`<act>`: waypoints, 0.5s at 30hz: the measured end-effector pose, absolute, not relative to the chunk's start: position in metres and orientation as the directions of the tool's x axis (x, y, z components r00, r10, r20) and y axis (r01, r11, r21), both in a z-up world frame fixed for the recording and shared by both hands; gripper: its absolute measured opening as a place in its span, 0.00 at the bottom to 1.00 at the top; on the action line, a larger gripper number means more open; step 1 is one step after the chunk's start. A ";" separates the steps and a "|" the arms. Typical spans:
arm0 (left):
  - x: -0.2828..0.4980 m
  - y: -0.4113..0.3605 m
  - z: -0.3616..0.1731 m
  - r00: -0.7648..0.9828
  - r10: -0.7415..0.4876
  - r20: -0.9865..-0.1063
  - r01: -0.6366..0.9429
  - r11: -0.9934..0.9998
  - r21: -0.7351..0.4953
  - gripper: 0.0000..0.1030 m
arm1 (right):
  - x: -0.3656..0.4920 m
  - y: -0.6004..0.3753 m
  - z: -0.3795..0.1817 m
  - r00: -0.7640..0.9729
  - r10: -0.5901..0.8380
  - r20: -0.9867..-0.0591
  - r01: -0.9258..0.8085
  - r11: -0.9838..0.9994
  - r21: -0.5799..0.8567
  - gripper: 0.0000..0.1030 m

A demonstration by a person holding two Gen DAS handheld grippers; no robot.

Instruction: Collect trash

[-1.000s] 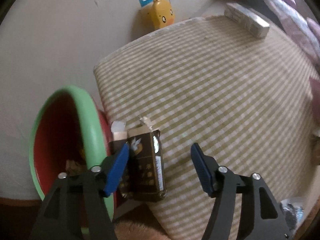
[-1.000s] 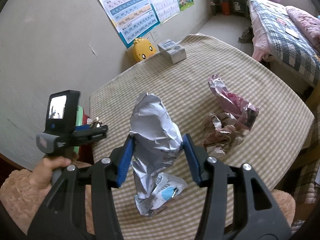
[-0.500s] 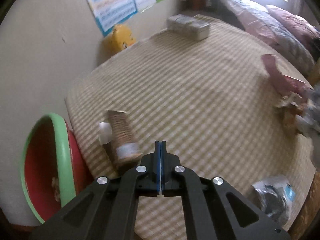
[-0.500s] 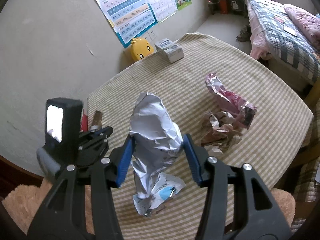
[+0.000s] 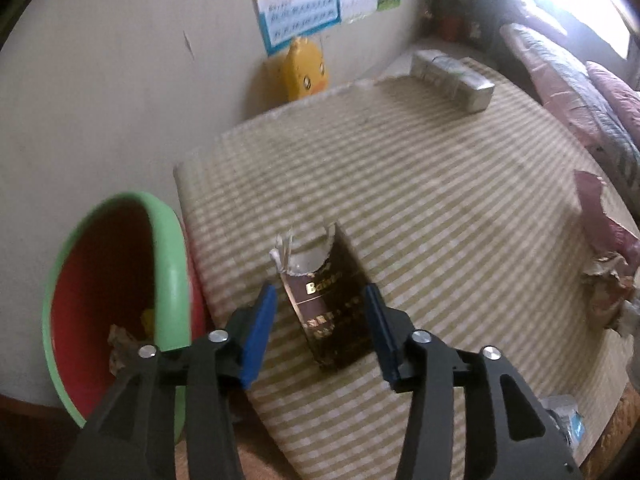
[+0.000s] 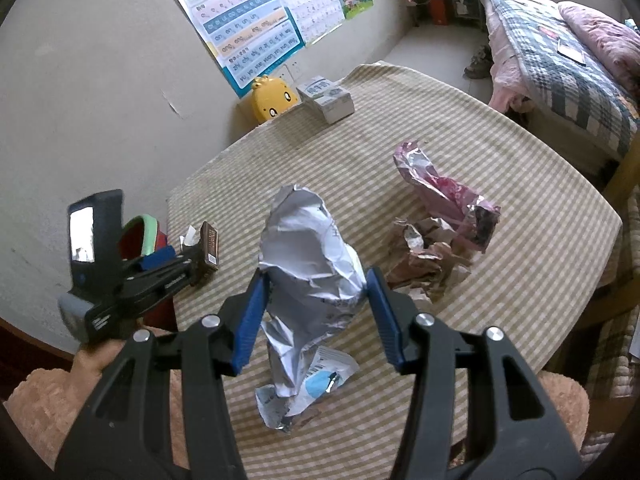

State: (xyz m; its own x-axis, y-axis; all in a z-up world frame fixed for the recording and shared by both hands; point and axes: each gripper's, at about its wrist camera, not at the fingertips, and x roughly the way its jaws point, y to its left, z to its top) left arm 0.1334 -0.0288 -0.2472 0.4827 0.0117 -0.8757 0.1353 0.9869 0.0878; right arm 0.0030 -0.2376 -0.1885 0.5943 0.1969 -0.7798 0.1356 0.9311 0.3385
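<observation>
Most of the trash is still on the worktop (image 6: 520, 184). Left of your left tongs (image 5: 320, 320), the basin (image 5: 168, 264) holds only a few scraps. Your right tongs (image 6: 316, 308) grip the foil bag (image 6: 308, 256); pink and brown wrappers (image 6: 436, 232) lie beyond to their right. Your left tongs are opening around the untouched brown carton (image 5: 332, 300).

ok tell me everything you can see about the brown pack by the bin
The brown pack is a small dark cardboard box with gold lettering and a torn-open top showing silvery foil lining. It lies on the checked tablecloth near the table's edge, beside the green-rimmed red bin, between the opening jaws of the left hand-held gripper, not yet pinched.
</observation>
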 end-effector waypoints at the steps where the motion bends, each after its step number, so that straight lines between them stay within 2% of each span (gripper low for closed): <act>1: 0.135 -0.030 -0.249 0.489 0.009 -0.873 0.129 0.988 0.082 0.51 | 0.003 -0.239 -0.189 0.594 0.194 -0.781 0.139 0.931 0.337 0.48; 2: 0.136 -0.030 -0.249 0.494 0.006 -0.869 0.126 0.989 0.078 0.59 | 0.002 -0.240 -0.189 0.594 0.193 -0.781 0.142 0.930 0.338 0.48; 4: 0.145 -0.034 -0.251 0.479 0.006 -0.878 0.134 0.988 0.079 0.65 | 0.002 -0.241 -0.189 0.592 0.193 -0.783 0.145 0.930 0.339 0.48; 12: 0.159 -0.037 -0.266 0.431 -0.015 -0.902 0.084 0.996 0.024 0.65 | -0.003 -0.240 -0.193 0.582 0.196 -0.789 0.143 0.931 0.336 0.48; 13: 0.157 -0.037 -0.265 0.438 -0.021 -0.899 0.090 0.996 0.020 0.59 | -0.002 -0.239 -0.193 0.581 0.196 -0.790 0.142 0.931 0.335 0.48; 14: 0.154 -0.039 -0.264 0.441 -0.057 -0.896 0.108 0.994 -0.011 0.42 | -0.002 -0.239 -0.192 0.581 0.196 -0.790 0.141 0.932 0.335 0.48; 15: 0.151 -0.040 -0.262 0.439 -0.082 -0.895 0.122 0.992 -0.031 0.30 | -0.002 -0.239 -0.191 0.583 0.196 -0.788 0.140 0.932 0.335 0.48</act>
